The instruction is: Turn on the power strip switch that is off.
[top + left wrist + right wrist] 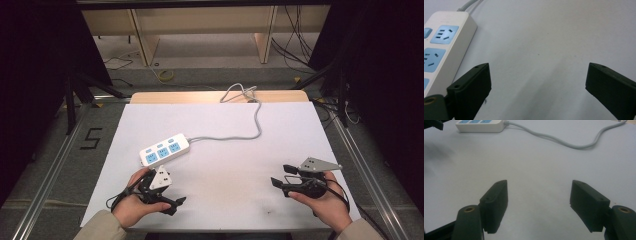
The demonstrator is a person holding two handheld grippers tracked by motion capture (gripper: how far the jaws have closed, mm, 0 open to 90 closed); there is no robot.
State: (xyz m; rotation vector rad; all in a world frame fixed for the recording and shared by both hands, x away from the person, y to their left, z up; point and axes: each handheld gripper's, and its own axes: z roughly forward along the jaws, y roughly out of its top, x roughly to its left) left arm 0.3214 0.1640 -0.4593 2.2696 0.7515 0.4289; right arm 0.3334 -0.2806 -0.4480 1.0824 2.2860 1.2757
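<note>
This looks like a lab or recording room set up for data capture, not a home. A white sheet covers the tabletop, which stands inside a frame of aluminium rails running along the floor on the left and right. Black curtains close off both sides. Loose cables trail over the grey carpet at the far end, near plain wooden furniture. A black "5" is taped on the floor at the left.
</note>
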